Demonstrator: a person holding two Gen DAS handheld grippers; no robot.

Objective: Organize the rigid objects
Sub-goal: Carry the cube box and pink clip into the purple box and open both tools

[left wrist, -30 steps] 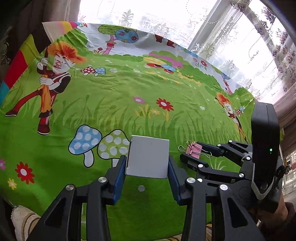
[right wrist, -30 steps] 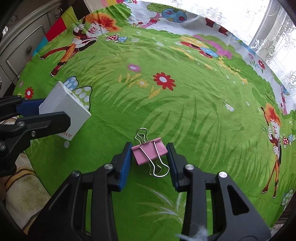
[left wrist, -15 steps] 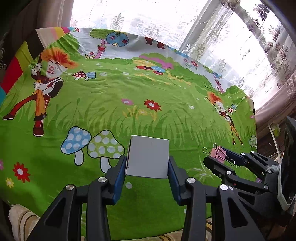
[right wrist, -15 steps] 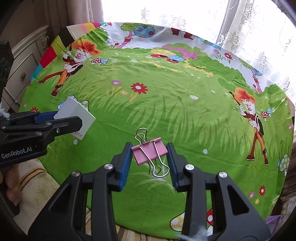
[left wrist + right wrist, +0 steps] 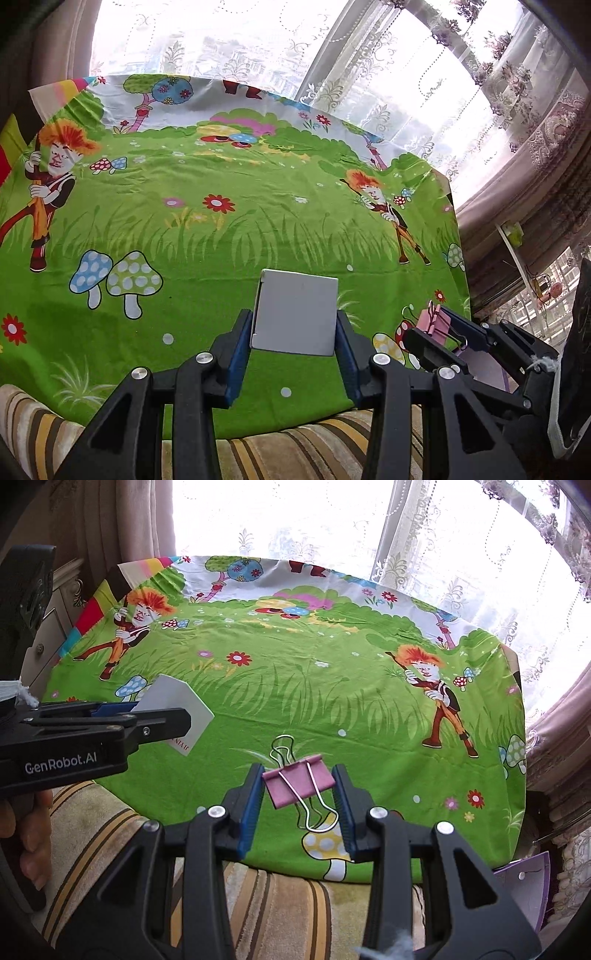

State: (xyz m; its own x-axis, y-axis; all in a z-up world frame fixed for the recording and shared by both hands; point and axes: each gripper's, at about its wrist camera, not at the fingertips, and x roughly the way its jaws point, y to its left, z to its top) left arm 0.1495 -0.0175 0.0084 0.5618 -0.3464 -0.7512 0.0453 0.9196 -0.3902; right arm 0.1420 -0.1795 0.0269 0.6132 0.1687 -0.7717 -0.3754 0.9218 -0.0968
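My left gripper [image 5: 294,332] is shut on a small white box [image 5: 295,312], held above the near edge of the green cartoon cloth [image 5: 221,229]. In the right wrist view that same box [image 5: 177,707] sticks out of the left gripper [image 5: 162,716] at the left. My right gripper [image 5: 300,797] is shut on a pink binder clip [image 5: 299,784] with silver wire handles, lifted over the cloth's near edge. In the left wrist view the clip [image 5: 437,325] shows at the right, in the right gripper [image 5: 439,334].
The green cloth [image 5: 295,686] covers a table with nothing lying on it. A striped cushion [image 5: 288,912] lies under both grippers. Lace curtains [image 5: 406,74] and a window are behind the table. A cabinet [image 5: 48,635] stands at the left, a purple thing [image 5: 524,882] low at the right.
Both grippers have risen and drawn back from the cloth toward its near edge, each carrying its object. The striped cushion has come into view below them. The right gripper has moved rightward.
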